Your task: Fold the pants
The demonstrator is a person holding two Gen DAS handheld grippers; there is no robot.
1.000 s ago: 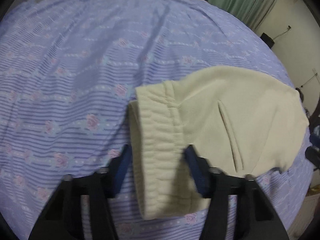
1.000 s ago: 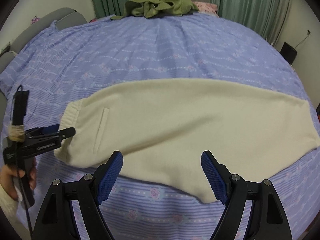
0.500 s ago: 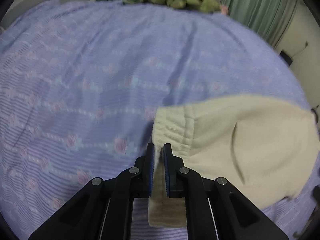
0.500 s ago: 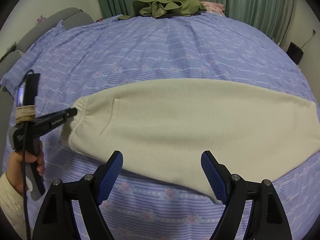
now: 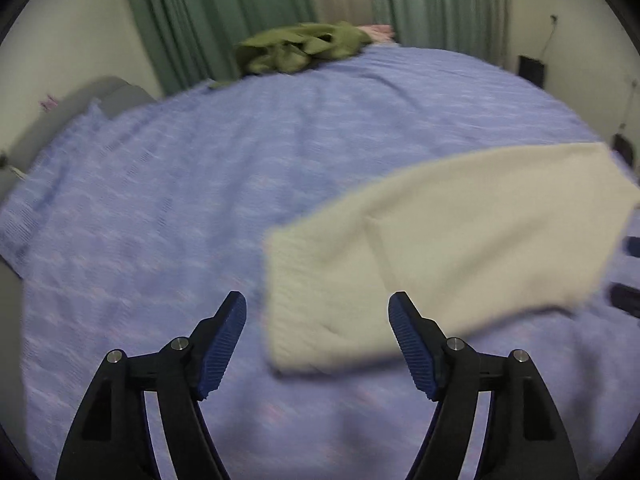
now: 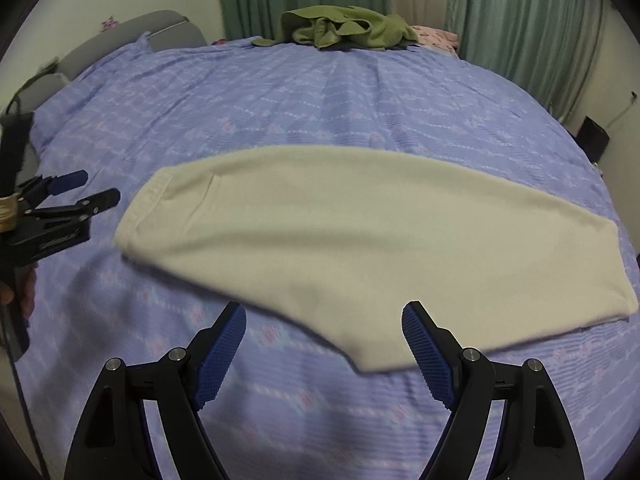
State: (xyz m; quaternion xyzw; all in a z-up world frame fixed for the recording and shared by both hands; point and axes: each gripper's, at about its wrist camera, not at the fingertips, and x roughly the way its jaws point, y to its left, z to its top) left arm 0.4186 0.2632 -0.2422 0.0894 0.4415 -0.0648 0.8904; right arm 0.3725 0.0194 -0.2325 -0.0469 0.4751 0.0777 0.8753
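Observation:
Cream fleece pants (image 6: 360, 232) lie flat across the blue flowered bedspread (image 6: 280, 100), folded lengthwise, waistband at the left. In the left wrist view the waistband end of the pants (image 5: 420, 248) lies just beyond my left gripper (image 5: 318, 308), whose jaws are opening with nothing pressed between them. From the right wrist view my left gripper (image 6: 100, 188) hovers left of the waistband, apart from the cloth. My right gripper (image 6: 324, 316) stands open above the pants' near edge, holding nothing.
A heap of olive-green clothes (image 6: 348, 28) and a pink cloth (image 6: 436, 34) sit at the far edge of the bed. Green curtains (image 6: 520, 16) hang behind. A grey headboard (image 6: 132, 36) is at the left, a dark box (image 6: 594, 136) on the floor at the right.
My left gripper shut on the waistband, then let it go, opened and drew back up and to the left. The pants shifted slightly. My right gripper stayed open and moved a little.

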